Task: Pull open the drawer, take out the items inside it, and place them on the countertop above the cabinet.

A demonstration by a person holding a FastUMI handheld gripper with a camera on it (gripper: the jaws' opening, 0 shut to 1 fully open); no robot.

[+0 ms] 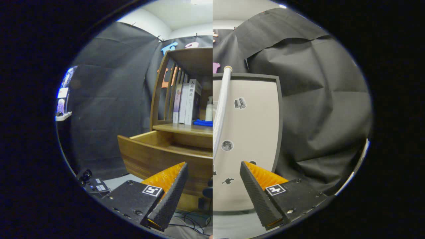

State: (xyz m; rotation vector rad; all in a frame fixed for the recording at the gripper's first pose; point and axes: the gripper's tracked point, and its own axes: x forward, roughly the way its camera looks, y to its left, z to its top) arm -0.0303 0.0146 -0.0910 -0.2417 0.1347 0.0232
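book spine (191, 99) — Chinese title "人格理论" | other marks — unreadable

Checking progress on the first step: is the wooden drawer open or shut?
Open. The drawer juts out from under the shelf, its inside walls showing. The claw is open, holding nothing.

The single gripper-mounted fisheye view looks forward along the two fingers, with the gripper (213, 192) at bottom centre, spread apart with nothing between. The camera sits low and near, facing the wooden cabinet (172, 156) at centre left, whose open drawer (149, 149) stands just ahead. A vertical seam splits the frame at centre; the right half faces a pale panel (245, 139).
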